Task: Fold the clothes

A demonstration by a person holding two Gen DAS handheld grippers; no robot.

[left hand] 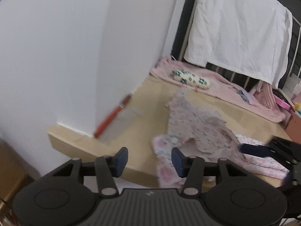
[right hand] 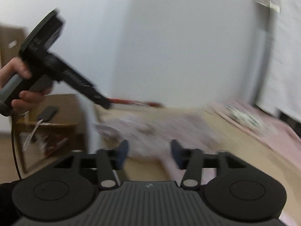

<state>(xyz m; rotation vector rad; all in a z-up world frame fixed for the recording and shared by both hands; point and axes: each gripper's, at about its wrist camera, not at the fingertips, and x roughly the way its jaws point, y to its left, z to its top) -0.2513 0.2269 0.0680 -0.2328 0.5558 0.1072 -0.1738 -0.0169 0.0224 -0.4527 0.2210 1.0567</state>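
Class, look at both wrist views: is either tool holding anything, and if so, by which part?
Nothing is held. The left tool and right tool are both open and empty, with the crumpled pink floral garment lying loose on the table.

A crumpled garment (left hand: 195, 130) lies on the table (left hand: 143, 120) with a blanket (left hand: 222, 86) and small pillow (left hand: 190, 78) beyond it, a sheet (left hand: 239, 28) hanging behind, a long-handled tool (left hand: 112, 116) against the left wall (left hand: 56, 47).
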